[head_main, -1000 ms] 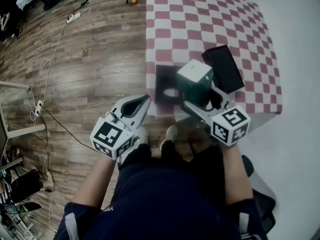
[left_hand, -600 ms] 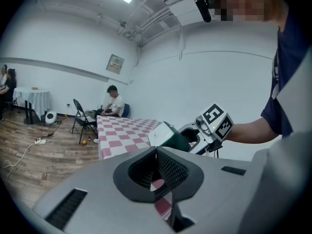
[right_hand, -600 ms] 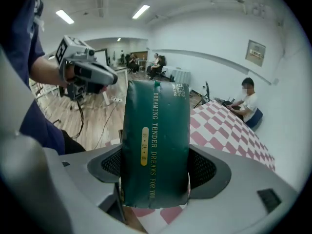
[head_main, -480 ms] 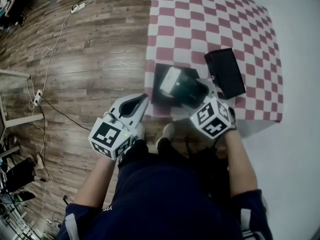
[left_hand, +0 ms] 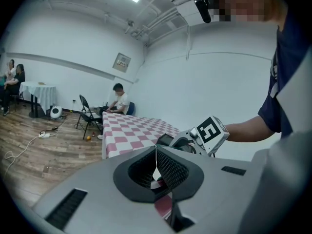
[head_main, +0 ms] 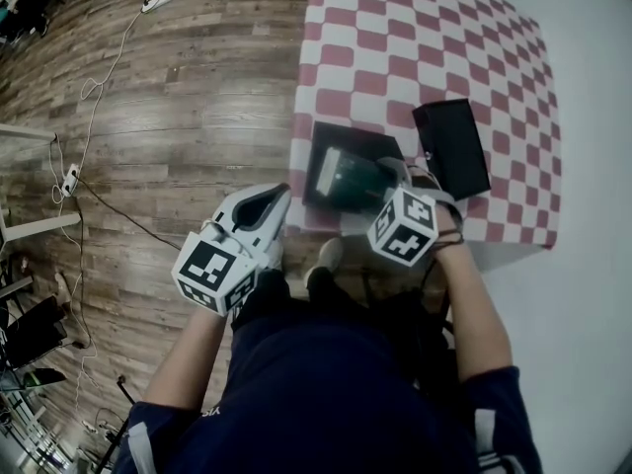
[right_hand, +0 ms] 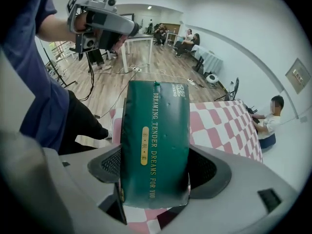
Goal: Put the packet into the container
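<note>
A dark green packet [head_main: 346, 178] with gold lettering is clamped in my right gripper [head_main: 383, 178]. It lies tilted over the open black container [head_main: 326, 138] at the near left corner of the checked table [head_main: 425, 57]; whether it touches the bottom I cannot tell. In the right gripper view the packet [right_hand: 155, 140] fills the gap between the jaws of the right gripper [right_hand: 155, 172] and sticks out ahead of them. My left gripper [head_main: 276, 197] hangs over the wooden floor just left of the table, shut, with nothing held; in its own view the left gripper [left_hand: 156, 165] shows its jaws pressed together.
A second flat black box or lid [head_main: 451, 148] lies on the table right of the container. Cables [head_main: 109, 77] run over the wooden floor at the left. People [left_hand: 118, 99] sit at the table's far end, beside a folding chair [left_hand: 87, 113].
My right gripper has come down and to the left with the packet, from above the table's edge to the container. The packet went from upright to lying tilted. The left gripper hardly moved.
</note>
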Demonstrator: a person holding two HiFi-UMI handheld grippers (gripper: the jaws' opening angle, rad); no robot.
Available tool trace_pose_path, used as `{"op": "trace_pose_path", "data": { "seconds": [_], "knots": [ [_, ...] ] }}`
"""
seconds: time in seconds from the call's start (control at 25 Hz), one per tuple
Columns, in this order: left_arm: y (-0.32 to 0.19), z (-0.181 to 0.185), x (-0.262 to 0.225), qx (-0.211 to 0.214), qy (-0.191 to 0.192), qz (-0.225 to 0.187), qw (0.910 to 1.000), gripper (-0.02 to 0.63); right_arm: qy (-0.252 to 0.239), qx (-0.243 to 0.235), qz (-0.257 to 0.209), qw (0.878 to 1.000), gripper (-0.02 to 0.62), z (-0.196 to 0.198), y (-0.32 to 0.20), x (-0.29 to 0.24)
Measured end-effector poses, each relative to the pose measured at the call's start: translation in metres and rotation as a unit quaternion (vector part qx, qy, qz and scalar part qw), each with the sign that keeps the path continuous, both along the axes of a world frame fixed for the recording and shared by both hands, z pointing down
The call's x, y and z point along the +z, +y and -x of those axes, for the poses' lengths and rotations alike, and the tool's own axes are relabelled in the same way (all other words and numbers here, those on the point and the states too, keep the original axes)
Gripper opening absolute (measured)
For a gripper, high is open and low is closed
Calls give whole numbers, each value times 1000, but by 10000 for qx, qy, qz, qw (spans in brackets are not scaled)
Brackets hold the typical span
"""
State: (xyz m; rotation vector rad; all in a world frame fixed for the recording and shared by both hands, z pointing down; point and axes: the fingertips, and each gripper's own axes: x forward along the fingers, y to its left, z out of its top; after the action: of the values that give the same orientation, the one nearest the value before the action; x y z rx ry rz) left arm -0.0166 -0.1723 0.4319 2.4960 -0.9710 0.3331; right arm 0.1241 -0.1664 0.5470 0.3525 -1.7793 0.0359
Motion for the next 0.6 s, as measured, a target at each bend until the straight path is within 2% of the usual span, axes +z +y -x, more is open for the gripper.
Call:
{"op": "trace_pose_path", "data": {
  "seconds": [0.32,0.6],
  "knots": [
    [-7,13,8,-87,39,65,9999,26,374,-329,390,9980,393,4,3,21],
    [-10,17,13,-97,49,143,9998,26,521,-390,455,9968,393,5,-1,33]
  ]
}}
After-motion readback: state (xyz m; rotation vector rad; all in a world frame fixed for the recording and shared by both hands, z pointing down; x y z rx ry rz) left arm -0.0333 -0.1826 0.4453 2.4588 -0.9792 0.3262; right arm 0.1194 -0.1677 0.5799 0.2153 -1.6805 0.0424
